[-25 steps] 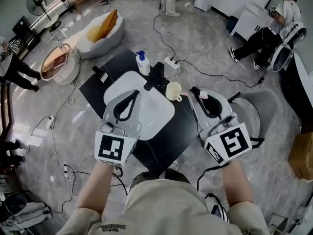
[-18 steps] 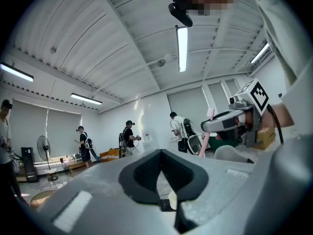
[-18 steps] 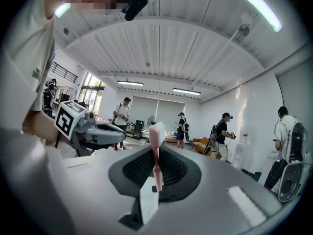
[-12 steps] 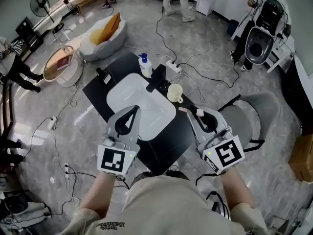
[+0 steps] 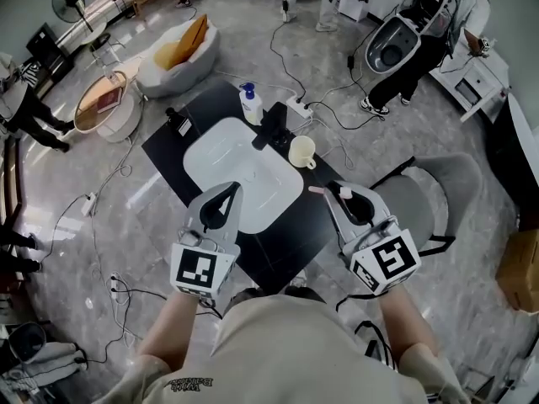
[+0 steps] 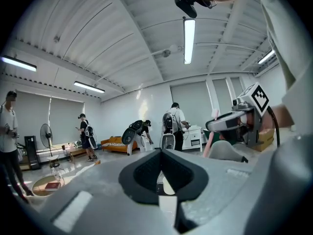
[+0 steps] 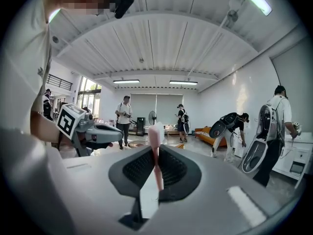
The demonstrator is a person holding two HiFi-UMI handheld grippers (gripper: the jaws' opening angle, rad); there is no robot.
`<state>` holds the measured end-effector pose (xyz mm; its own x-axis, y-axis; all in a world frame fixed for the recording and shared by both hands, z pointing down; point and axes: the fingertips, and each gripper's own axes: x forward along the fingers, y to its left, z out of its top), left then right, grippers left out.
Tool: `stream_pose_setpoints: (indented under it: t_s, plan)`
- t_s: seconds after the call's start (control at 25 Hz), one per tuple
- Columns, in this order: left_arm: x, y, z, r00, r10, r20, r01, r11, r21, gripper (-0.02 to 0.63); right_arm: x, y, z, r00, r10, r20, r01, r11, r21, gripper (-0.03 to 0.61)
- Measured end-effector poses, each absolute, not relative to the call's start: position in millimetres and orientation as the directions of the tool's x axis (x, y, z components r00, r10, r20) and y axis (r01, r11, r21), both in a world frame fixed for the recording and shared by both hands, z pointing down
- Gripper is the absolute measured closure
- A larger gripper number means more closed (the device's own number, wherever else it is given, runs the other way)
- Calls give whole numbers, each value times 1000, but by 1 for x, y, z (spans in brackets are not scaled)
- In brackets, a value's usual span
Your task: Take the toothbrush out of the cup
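Observation:
The cream cup (image 5: pixel 301 151) stands upright on the black table (image 5: pixel 290 236), right of the white basin (image 5: pixel 240 173); nothing sticks out of it. My right gripper (image 5: pixel 335 191) hangs over the table's right edge, nearer me than the cup, shut on the pink toothbrush (image 5: pixel 317 189). In the right gripper view the toothbrush (image 7: pixel 156 153) stands upright between the closed jaws of the right gripper (image 7: pixel 155 148), head on top. My left gripper (image 5: pixel 230 186) hovers over the basin's near edge, shut and empty. In the left gripper view the left gripper (image 6: pixel 161 151) shows its tips meeting.
A soap pump bottle (image 5: pixel 250 106) and a black faucet (image 5: pixel 274 127) stand at the basin's far side. A power strip (image 5: pixel 296 106) and cables lie on the floor beyond. A grey chair (image 5: pixel 431 194) is right of the table. Several people stand farther off.
Both grippers have drawn back toward me and sunk, away from the cup; the right one still holds the toothbrush. People in the background have shifted.

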<state>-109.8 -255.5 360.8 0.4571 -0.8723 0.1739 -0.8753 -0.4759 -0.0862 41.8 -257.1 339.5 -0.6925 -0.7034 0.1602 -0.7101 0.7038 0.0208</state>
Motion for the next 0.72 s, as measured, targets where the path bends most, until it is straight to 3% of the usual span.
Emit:
stream_pose_setpoints:
  t_s: [0.72]
  plan:
    - [-123, -261, 349, 426, -889, 167, -882, -449, -144, 612, 32, -253, 338, -709, -687, 159, -691, 722, 36, 555]
